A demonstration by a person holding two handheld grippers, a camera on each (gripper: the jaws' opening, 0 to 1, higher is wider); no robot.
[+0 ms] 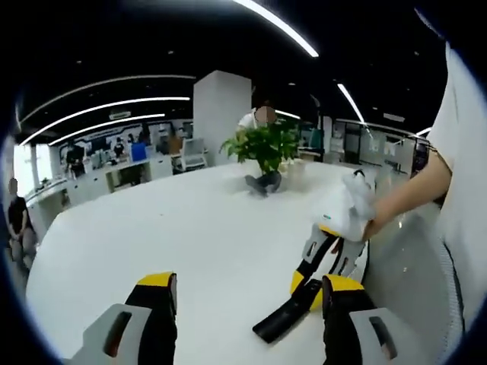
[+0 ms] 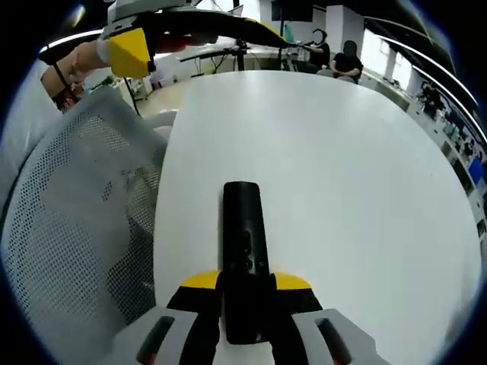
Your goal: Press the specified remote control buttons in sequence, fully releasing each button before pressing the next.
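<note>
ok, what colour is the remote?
Black all over. The remote shows best in the right gripper view, held between the right gripper jaws.

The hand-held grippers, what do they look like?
Each hand-held gripper has two black jaws with yellow tips on light grey bodies with dark slots. See the left one, the right one. The person wears a white short sleeve.

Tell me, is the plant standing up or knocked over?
Standing up. The plant sits upright in its pot on the white table, leaves spreading upward.
</note>
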